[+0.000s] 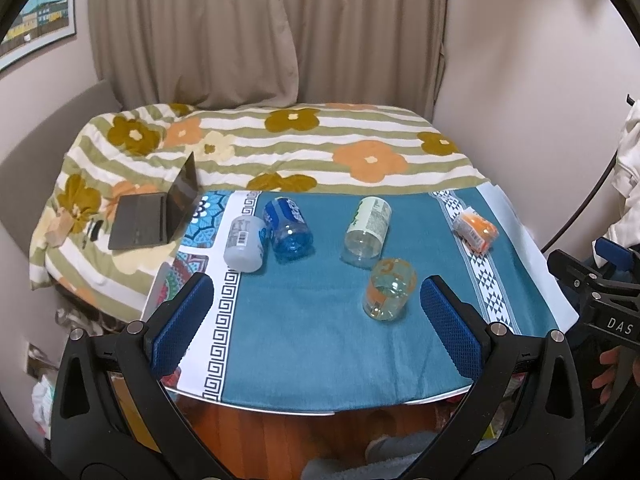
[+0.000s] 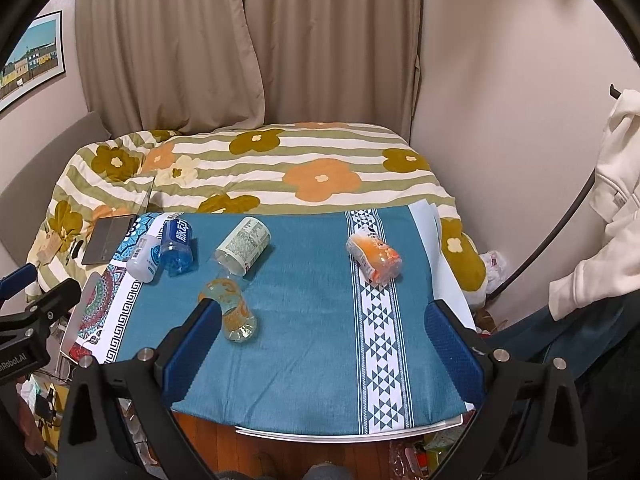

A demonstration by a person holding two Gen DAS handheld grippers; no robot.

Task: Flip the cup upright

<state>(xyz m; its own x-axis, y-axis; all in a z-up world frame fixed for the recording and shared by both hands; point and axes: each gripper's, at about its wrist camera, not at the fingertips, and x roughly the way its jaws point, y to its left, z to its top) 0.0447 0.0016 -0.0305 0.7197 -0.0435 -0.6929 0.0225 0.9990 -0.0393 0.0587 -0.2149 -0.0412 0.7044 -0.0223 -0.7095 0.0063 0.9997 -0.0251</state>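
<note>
Several plastic cups lie on their sides on a teal cloth over a table. A clear cup with orange print lies nearest, also in the right wrist view. A green-labelled cup, a blue cup, a white cup and an orange cup lie farther back. My left gripper is open and empty, held above the table's near edge. My right gripper is open and empty, the orange-print cup just beyond its left finger.
A bed with a flowered quilt stands behind the table, with an open laptop on it at left. Curtains and walls close the back. A white garment hangs at right. Wooden floor shows below the table edge.
</note>
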